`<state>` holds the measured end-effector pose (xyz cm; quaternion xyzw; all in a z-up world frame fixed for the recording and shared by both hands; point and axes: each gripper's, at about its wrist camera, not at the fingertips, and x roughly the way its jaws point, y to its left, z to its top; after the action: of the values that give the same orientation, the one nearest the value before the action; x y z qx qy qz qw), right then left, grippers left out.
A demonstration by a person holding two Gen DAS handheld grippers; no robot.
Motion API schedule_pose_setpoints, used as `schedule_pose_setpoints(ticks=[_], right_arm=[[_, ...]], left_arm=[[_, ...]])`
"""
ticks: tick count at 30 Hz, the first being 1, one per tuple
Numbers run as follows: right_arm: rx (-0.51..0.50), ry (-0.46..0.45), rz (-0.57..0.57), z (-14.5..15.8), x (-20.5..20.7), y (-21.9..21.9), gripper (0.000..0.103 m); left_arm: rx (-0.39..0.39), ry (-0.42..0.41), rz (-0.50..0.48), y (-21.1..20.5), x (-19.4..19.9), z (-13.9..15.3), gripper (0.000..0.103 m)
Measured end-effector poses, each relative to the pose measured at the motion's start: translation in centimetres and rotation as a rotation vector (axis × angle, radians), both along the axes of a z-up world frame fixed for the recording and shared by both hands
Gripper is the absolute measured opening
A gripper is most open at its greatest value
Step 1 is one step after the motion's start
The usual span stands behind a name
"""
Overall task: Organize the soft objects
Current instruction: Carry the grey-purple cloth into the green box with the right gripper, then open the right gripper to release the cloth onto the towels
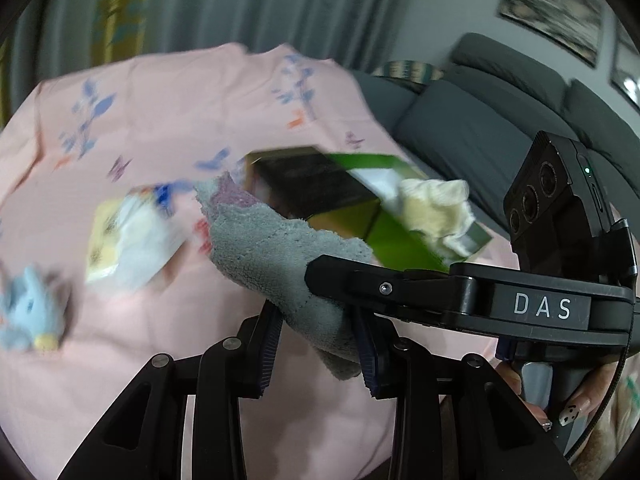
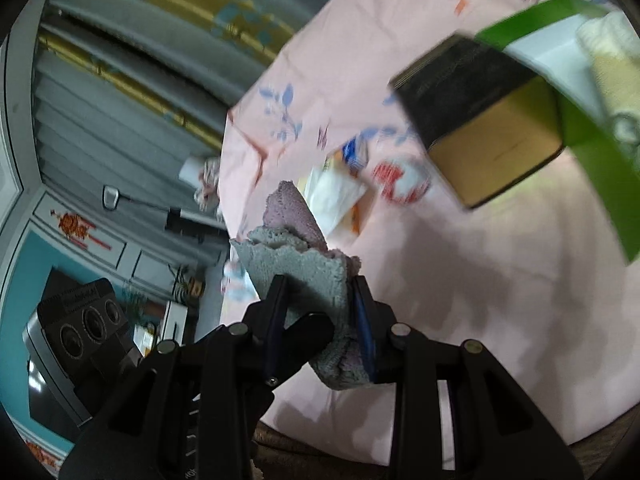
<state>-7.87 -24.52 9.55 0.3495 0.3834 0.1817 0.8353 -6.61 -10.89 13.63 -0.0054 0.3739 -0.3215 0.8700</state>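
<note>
A grey towel with a purple underside (image 1: 260,248) hangs above the pink floral sheet (image 1: 160,120). My left gripper (image 1: 318,320) is shut on its lower fold. My right gripper (image 1: 320,280) reaches in from the right and pinches the same towel a little higher. In the right wrist view the towel (image 2: 296,256) is clamped between the right gripper's (image 2: 319,284) pads, and a finger of the left gripper (image 2: 312,332) crosses in front. A blue plush toy (image 1: 32,308) lies at the left. A cream soft item (image 1: 436,208) sits in the green box (image 1: 400,240).
A black and gold box (image 1: 312,184) stands beside the green box. A white and yellow packet (image 1: 132,236) lies on the sheet. A grey sofa (image 1: 480,120) is behind. A hand with painted nails (image 1: 572,408) holds the right gripper. Curtains fill the back.
</note>
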Motion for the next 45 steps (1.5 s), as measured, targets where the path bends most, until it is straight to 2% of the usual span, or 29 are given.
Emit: schedule_pose_setpoints(ticks=[6, 10, 16, 19, 26, 31, 33, 36, 45], right_arm=[[-0.046, -0.101, -0.18, 3.3, -1.5, -6.5, 0.032], [-0.046, -0.141, -0.288, 4.6, -2.1, -11.2, 0.032], [-0.03, -0.136, -0.412, 4.4, -1.6, -17.9, 0.032], [-0.043, -0.103, -0.452, 3.3, -0.2, -20.1, 0.032], [0.015, -0.017, -0.481, -0.9, 2.8, -23.7, 0.032], [-0.076, 0.062, -0.511, -2.0, 4.3, -24.4, 0.025], [-0.073, 0.097, -0.516, -2.7, 4.6, -24.6, 0.025], [-0.118, 0.106, -0.521, -2.7, 4.5, -24.8, 0.025], [-0.114, 0.148, -0.535, -4.1, 5.1, -25.6, 0.024]], left_arm=[[-0.028, -0.08, -0.147, -6.5, 1.3, 2.6, 0.035], [-0.034, -0.133, -0.249, -12.4, 2.7, 4.1, 0.035], [-0.048, -0.114, -0.358, -19.6, 5.9, 3.6, 0.035], [-0.037, -0.084, -0.36, -22.3, 7.4, 2.3, 0.035], [0.016, -0.017, -0.33, -25.3, 9.9, -1.6, 0.035], [0.056, 0.015, -0.301, -26.4, 10.8, -4.0, 0.035], [0.075, 0.024, -0.296, -26.8, 10.6, -4.5, 0.035], [0.084, 0.032, -0.3, -27.3, 10.5, -4.9, 0.035], [0.121, 0.094, -0.28, -28.1, 11.2, -5.9, 0.035]])
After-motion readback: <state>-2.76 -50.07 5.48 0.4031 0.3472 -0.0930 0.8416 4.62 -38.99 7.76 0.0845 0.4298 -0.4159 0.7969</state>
